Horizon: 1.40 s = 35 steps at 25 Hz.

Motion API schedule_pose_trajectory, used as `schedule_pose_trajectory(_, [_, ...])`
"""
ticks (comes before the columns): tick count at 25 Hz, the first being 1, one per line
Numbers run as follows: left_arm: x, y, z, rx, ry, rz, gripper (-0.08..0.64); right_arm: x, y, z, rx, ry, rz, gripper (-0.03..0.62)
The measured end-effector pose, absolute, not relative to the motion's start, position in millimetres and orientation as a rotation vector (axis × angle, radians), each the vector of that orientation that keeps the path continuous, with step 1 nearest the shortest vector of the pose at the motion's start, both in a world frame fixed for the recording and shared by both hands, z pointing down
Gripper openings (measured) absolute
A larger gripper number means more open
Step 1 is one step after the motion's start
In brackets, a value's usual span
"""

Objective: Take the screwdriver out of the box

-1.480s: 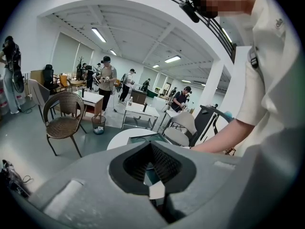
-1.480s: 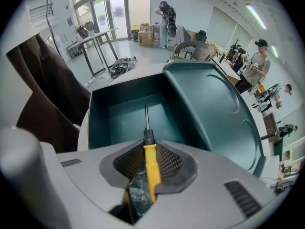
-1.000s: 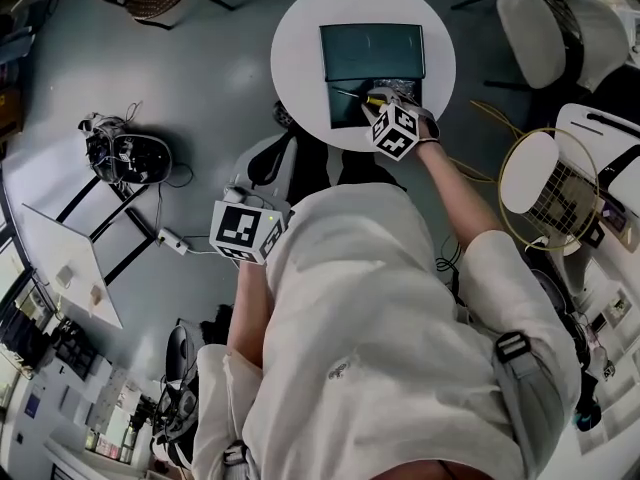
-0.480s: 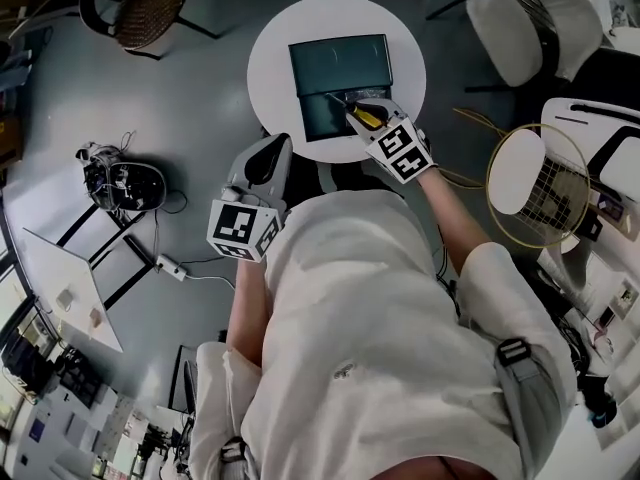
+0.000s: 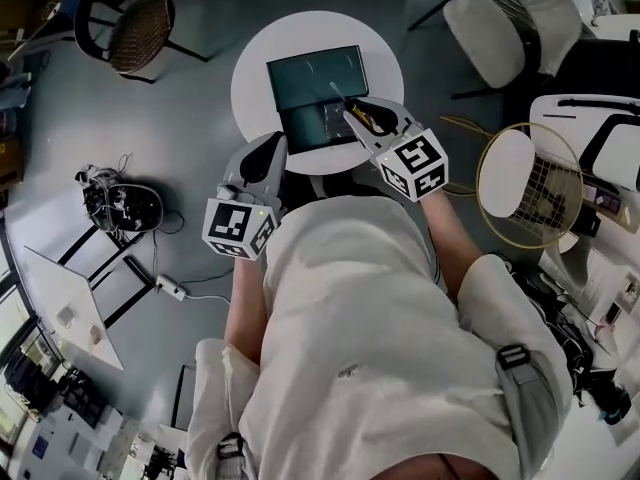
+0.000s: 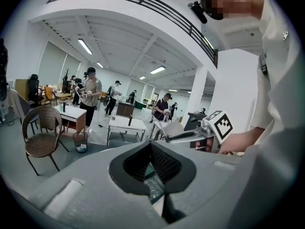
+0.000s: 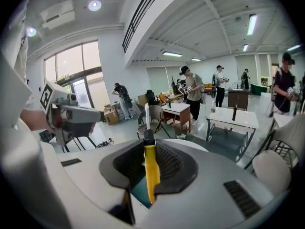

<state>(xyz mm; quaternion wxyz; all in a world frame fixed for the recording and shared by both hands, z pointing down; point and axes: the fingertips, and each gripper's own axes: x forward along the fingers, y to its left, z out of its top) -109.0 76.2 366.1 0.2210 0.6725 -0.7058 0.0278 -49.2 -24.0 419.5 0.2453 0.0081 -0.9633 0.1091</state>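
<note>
A dark green box lies open on the round white table in the head view. My right gripper hangs above the box's right side, shut on the screwdriver, whose thin shaft points over the box. In the right gripper view the yellow handle of the screwdriver stands clamped between the dark pads of the right gripper, shaft upward. My left gripper hovers at the table's near-left edge, shut with nothing in it; in its own view the left gripper shows its tips meeting.
A wicker chair stands far left of the table and a white chair far right. A round wire-mesh hoop is at the right. Cables and gear lie on the floor at the left. Several people stand far off.
My right gripper has lifted up out of the box with the screwdriver and rolled its wrist. The left gripper has moved up toward the table's edge.
</note>
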Motion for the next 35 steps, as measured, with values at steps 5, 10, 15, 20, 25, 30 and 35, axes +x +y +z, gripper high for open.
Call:
schedule_pose_trajectory(5, [-102, 60, 352, 1.893, -1.977, 0.052, 0.009, -37, -44, 371, 0.085, -2.757, 0.435, 0.083])
schedule_pose_trajectory(10, [-99, 51, 337, 1.917, -2.003, 0.018, 0.009, -24, -59, 324, 0.103, -2.889, 0.609, 0.083])
schedule_pose_trajectory(15, [-94, 45, 328, 1.935, -2.016, -0.003, 0.009, -15, -68, 302, 0.108, -2.938, 0.621, 0.083])
schedule_pose_trajectory(20, [-87, 39, 326, 1.943, -2.020, -0.007, 0.009, -7, -69, 298, 0.095, -2.948, 0.579, 0.083])
schedule_pose_trajectory(25, [-86, 42, 326, 1.942, -2.022, -0.006, 0.009, -6, -64, 297, 0.078, -2.952, 0.622, 0.083])
schedule_pose_trajectory(30, [-86, 44, 327, 1.942, -2.019, -0.004, 0.009, -6, -59, 298, 0.067, -2.952, 0.626, 0.083])
schedule_pose_trajectory(35, [-85, 46, 328, 1.943, -2.017, -0.002, 0.009, -4, -55, 299, 0.058, -2.948, 0.613, 0.083])
